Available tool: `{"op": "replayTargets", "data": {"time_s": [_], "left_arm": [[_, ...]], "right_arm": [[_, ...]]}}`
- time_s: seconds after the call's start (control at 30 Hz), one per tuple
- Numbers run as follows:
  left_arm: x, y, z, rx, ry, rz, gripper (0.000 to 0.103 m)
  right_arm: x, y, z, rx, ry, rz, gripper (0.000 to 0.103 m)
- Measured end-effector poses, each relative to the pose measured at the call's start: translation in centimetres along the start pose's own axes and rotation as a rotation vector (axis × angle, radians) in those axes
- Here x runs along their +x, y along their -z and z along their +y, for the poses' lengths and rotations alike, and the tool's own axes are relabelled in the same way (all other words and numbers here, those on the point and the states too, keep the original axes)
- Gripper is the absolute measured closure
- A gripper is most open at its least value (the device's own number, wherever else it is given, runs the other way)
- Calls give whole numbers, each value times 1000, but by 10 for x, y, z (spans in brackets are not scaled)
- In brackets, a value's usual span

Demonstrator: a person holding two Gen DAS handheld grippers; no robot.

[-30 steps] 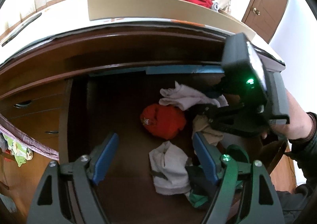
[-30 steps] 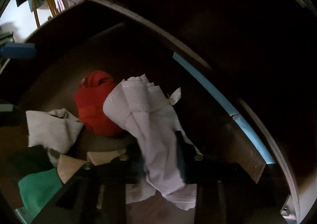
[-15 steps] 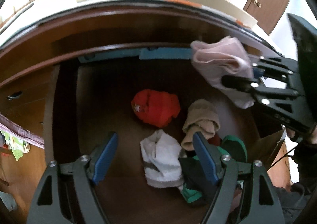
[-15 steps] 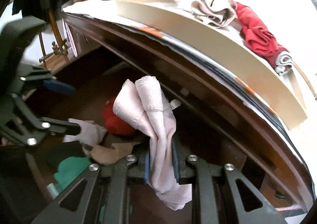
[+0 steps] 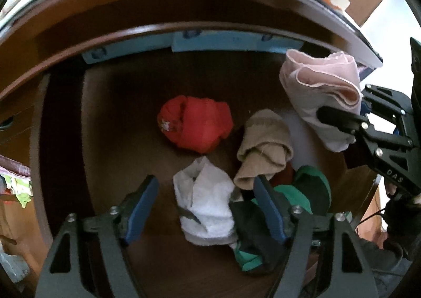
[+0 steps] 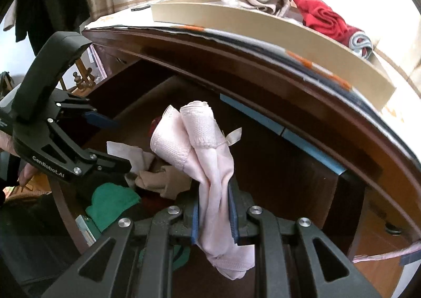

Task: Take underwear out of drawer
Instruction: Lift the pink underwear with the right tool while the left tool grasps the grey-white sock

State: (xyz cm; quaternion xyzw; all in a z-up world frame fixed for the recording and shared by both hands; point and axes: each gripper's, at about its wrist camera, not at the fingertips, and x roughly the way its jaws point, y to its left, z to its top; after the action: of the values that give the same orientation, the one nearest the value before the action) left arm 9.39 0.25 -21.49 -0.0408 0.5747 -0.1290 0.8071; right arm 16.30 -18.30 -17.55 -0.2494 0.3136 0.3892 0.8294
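The right gripper (image 6: 214, 215) is seen clamped on pale pink underwear (image 6: 208, 166), which is held above the open drawer (image 5: 63, 140), its length running along the fingers. The left gripper (image 5: 208, 205), nearer the remaining pile, is angled down into the drawer; its jaws have just been closing somewhat, with nothing pressed between them. A white garment (image 5: 208, 208) lies in line between its blue pads, long axis along the fingers. A tan piece (image 5: 263, 148) and a red piece (image 5: 197, 121) are seen just beyond.
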Motion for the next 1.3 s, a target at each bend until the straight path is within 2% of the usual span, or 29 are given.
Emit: {"op": "replayTargets", "data": {"time_s": [0.2,0.43,0.73,0.87,0.9,0.93,1.03,1.07,1.3], "left_arm": [[15,-8,3,-18,18,67,42],[36,-18,6,-24,41,140,42],[53,-36,19,-85,42,169,42],[58,-39,14,-58,7,186,43],[59,-39,11,-45,-5,187,45],[61,-39,8,-34,-12,187,52],[66,-39,5,-34,5,178,79],[65,-38,4,-32,8,167,84],[53,-33,-5,-3,-15,44,88]], "right_arm": [[4,6,-7,29,-50,-15,83],[-1,11,-17,49,-92,-29,83],[-4,16,-23,81,-122,-36,83],[-7,17,-25,91,-137,-49,83],[-7,18,-26,95,-139,-50,83],[-7,18,-26,100,-142,-50,83],[-7,19,-27,105,-144,-49,83],[-7,20,-28,107,-147,-49,83],[-7,21,-30,123,-156,-50,83]]}}
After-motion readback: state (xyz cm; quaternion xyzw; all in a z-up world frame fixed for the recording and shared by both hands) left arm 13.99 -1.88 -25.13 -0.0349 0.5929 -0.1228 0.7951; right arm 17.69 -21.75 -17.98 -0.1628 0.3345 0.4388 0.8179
